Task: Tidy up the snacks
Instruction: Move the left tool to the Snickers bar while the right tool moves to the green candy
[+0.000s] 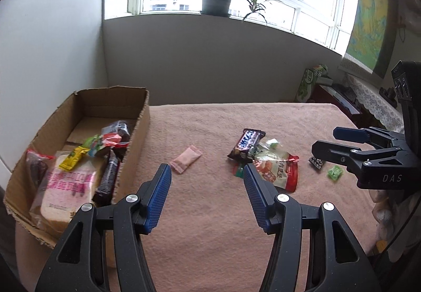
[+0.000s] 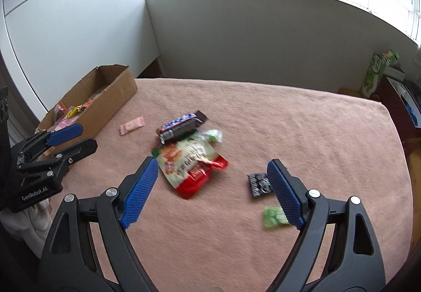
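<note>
Several loose snacks are lying on the pink-covered desk [image 2: 289, 118]: a pink packet [image 1: 185, 159], a chocolate bar [image 2: 181, 127] leaning on a red-and-white pouch [image 2: 193, 164], a dark wrapper [image 2: 259, 184] and a green candy [image 2: 275, 217]. The cardboard box [image 1: 136, 134] at the left edge is holding packed snacks. The left claw [image 1: 208, 187] and right claw [image 2: 213, 187] are both hanging released, grasping nothing.

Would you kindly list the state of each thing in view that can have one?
Cardboard box: open on top, partly filled with snacks.
Pink sachet: flat on the cloth, alone.
Chocolate bar: sealed, leaning on the pile.
Red-and-white pouch: lying flat, crumpled.
Small black packet: flat on the cloth.
Green candy: loose on the cloth.
Left tool: open, empty.
Right tool: open, empty.
</note>
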The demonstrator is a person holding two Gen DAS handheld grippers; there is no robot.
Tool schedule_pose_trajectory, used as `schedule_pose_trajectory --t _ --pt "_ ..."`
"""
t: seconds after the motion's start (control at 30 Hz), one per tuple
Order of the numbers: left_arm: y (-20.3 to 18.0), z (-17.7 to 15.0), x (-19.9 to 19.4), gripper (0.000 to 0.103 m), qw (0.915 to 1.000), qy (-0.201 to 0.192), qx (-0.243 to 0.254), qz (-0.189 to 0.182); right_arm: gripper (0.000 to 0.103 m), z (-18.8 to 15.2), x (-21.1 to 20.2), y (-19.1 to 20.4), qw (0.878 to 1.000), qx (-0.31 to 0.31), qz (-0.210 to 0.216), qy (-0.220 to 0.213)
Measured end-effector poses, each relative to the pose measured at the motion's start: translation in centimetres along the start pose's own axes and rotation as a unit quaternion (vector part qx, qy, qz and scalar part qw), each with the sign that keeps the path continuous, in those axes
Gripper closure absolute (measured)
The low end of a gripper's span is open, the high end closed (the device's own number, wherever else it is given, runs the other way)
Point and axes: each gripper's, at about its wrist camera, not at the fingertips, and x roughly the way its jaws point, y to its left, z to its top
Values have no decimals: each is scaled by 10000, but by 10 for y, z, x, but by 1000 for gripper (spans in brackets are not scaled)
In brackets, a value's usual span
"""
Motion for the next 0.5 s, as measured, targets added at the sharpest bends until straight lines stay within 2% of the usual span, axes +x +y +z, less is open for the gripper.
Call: schedule_pose_trajectory --t 0.13,0.2,0.5 --pt "-14 3 17 47 9998 156 66 -94 16 -15 -6 -23 9997 -35 -236 38" --pt "-17 5 24 47 9997 214 71 -127 16 -23 -7 -32 9997 8 -213 89" --pt "-23 19 58 47 9984 418 -145 -356 17 -46 10 -38 9980 -284 -428 372"
